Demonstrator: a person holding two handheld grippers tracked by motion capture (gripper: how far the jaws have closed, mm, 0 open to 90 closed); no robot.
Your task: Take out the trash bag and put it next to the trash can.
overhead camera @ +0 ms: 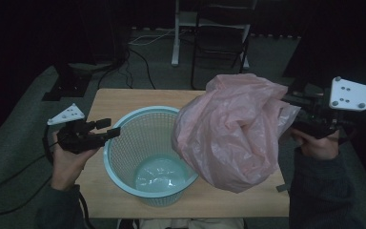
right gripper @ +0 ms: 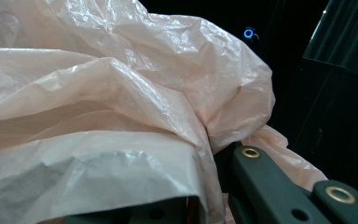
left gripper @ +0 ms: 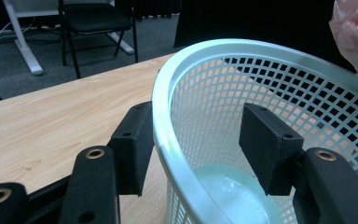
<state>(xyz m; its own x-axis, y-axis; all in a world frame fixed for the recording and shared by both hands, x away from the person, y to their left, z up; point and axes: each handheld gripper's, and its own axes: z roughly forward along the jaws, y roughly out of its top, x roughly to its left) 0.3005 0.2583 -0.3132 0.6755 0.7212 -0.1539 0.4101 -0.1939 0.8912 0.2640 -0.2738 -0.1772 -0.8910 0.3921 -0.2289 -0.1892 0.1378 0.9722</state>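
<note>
Right hand-held gripper (overhead camera: 290, 119) clamps the pink bag (overhead camera: 231, 131), which billows beside the basket (overhead camera: 147, 152).

- Left gripper (overhead camera: 108, 129): black body and jaws, grey three-cornered plate on top, black cable trailing behind it.
- Right gripper (overhead camera: 293, 114): black, similar plate above.
- Dark sleeves (overhead camera: 321, 191) behind both.

The pink bag (overhead camera: 231, 131) hides the right claw's (overhead camera: 286, 121) tips and part of the basket's (overhead camera: 124, 157) rim.
</note>
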